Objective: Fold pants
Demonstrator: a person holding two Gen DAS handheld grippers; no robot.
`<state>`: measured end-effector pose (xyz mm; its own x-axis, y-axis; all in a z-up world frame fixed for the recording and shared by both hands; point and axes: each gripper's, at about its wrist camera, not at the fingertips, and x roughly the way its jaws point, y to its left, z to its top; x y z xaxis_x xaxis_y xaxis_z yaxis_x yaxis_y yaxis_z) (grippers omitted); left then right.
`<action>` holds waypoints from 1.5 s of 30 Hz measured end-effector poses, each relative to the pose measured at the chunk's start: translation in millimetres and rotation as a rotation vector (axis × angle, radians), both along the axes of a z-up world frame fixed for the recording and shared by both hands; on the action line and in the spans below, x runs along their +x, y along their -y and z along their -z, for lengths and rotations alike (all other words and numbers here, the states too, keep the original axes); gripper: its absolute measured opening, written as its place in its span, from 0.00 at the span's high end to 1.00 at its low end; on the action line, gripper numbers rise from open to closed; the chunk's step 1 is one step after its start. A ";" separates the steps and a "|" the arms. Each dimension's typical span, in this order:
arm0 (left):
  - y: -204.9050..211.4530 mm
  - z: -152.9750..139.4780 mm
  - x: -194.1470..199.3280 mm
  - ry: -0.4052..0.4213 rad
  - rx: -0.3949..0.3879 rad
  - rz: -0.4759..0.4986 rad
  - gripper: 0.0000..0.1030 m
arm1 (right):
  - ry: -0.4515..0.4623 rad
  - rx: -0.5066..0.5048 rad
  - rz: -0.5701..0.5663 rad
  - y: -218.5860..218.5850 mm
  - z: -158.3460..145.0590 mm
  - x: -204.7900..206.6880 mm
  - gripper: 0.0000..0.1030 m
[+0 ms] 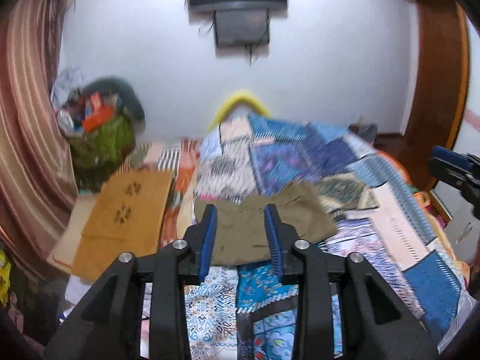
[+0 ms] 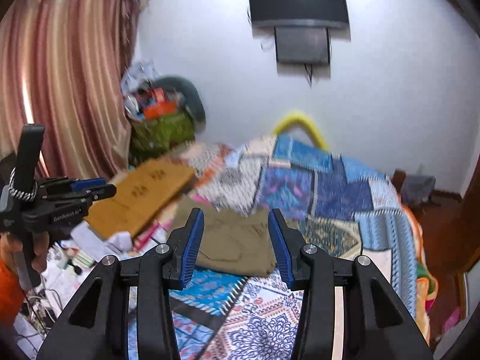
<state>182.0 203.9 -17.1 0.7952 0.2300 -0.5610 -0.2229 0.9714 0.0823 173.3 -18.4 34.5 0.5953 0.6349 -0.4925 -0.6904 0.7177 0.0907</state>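
We are holding both tools with their jaws apart and nothing between them: the left tool (image 1: 241, 210) and the right tool (image 2: 235, 214) are hovering above the bed (image 2: 270, 315). The folded pants (image 1: 264, 228) are lying at frame centre on the patchwork quilt (image 1: 300, 156). At upper left, a green basket (image 2: 163, 133) is overflowing with blurred clutter.

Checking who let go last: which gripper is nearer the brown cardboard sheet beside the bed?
Left. The left gripper hangs right beside the brown cardboard sheet, at its near edge. The right gripper is farther over, above the folded olive pants on the bed.
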 end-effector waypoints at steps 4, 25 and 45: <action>33.8 -36.8 -53.2 0.134 0.043 0.033 0.66 | 0.093 0.058 -0.020 12.3 -27.8 -42.4 0.61; 96.0 -67.5 -197.3 0.468 0.116 0.001 0.00 | 0.317 0.262 0.058 54.5 -48.0 -154.2 0.18; 101.7 -54.8 -199.7 0.475 0.094 -0.002 0.00 | 0.340 0.232 0.091 59.2 -50.3 -170.2 0.01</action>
